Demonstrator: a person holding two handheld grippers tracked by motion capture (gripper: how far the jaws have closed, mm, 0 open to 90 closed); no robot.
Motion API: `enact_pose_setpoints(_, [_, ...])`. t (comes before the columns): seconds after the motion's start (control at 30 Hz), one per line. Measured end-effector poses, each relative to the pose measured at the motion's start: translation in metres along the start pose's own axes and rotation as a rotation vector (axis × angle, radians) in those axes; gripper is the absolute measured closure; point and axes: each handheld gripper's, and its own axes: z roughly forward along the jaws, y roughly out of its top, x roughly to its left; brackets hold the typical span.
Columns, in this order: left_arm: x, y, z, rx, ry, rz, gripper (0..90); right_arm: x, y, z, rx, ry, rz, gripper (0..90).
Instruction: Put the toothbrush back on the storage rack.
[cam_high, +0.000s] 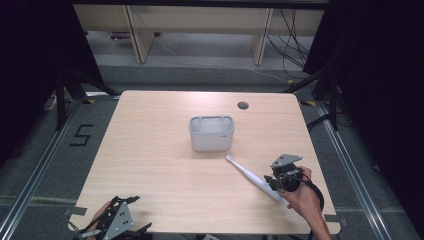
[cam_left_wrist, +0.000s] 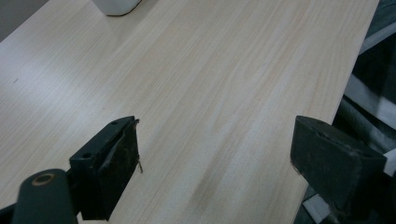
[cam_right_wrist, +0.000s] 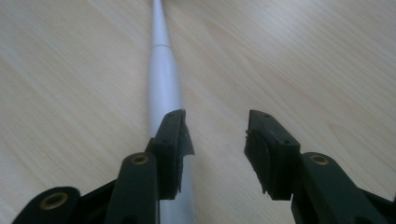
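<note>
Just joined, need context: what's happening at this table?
A person works two hand-held grippers at a light wooden table. The right hand-held gripper is open above a white electric toothbrush lying flat on the wood, which passes under one jaw, ungripped. The left hand-held gripper is open at the near edge. A grey plastic tub stands mid-table.

Recording lab: black curtains (cam_high: 30, 60), floor rails (cam_high: 30, 175), loose cables (cam_high: 292, 45), taped number (cam_high: 81, 135).
</note>
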Motion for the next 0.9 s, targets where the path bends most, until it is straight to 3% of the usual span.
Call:
enact_pose_setpoints(0.17, [0.000,0.000,0.000,0.000,-0.002,0.000,15.0,0.006,0.013,0.007,0.039,0.061,-0.034,53.9])
enact_pose_setpoints(0.23, [0.000,0.000,0.000,-0.001,-0.002,0.000,14.9,0.008,0.014,0.008,0.058,0.068,-0.022,53.5])
enact_pose_setpoints(0.43, [0.001,0.000,0.001,0.007,0.003,0.012,15.0,0.009,0.019,0.016,0.119,0.120,-0.058,53.8])
enact_pose_setpoints(0.6, [0.000,0.000,0.001,-0.007,-0.002,-0.004,15.0,0.007,0.022,0.022,0.147,0.131,-0.058,53.8])
enact_pose_setpoints(0.63, [0.000,0.000,0.001,-0.002,-0.002,-0.002,14.9,0.007,0.024,0.024,0.154,0.141,-0.039,53.9])
enact_pose_setpoints(0.83, [0.000,-0.001,0.001,-0.003,-0.003,-0.004,15.0,0.004,0.031,0.034,0.186,0.180,-0.054,55.1])
enact_pose_setpoints(0.87, [0.000,-0.001,0.001,-0.003,-0.003,-0.004,15.0,0.005,0.033,0.035,0.211,0.180,-0.025,55.5])
enact_pose_setpoints(0.9, [0.000,0.000,0.001,-0.003,-0.003,-0.003,15.0,0.004,0.035,0.040,0.213,0.195,-0.048,55.6])
